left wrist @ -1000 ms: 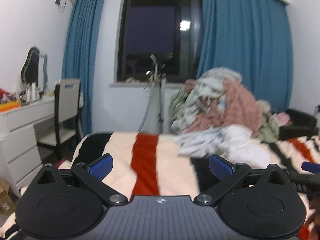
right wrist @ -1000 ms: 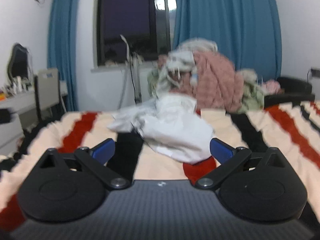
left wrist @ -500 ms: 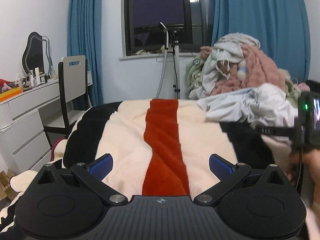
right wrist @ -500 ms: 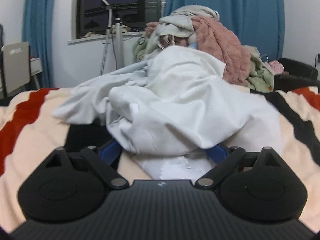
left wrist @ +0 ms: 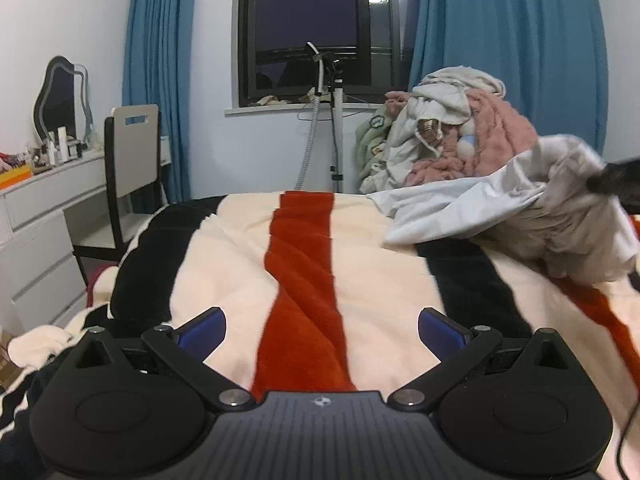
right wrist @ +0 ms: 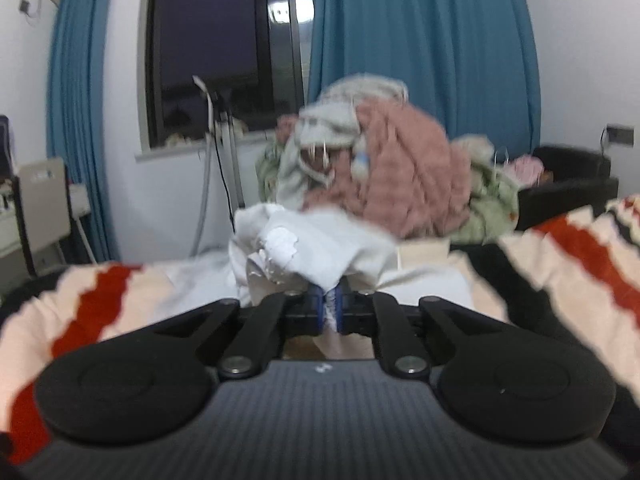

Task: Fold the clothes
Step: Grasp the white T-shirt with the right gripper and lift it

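The white garment point(right wrist: 320, 244) lies bunched on the right side of the striped blanket point(left wrist: 304, 264), one fold of it pinched between the blue pads of the right gripper point(right wrist: 330, 306), whose jaws are closed tight on the cloth. Behind it, at the far edge of the bed, rises a pile of clothes point(left wrist: 452, 136) in pink, cream and green. Further back stand blue curtains point(left wrist: 508, 52), a dark window point(left wrist: 308, 28) and a steamer pole point(left wrist: 336, 128); a chair point(left wrist: 132, 168) and dresser point(left wrist: 36, 232) sit far left. The left gripper point(left wrist: 320, 330) hovers over the blanket's red stripe, jaws spread wide, nothing between them.
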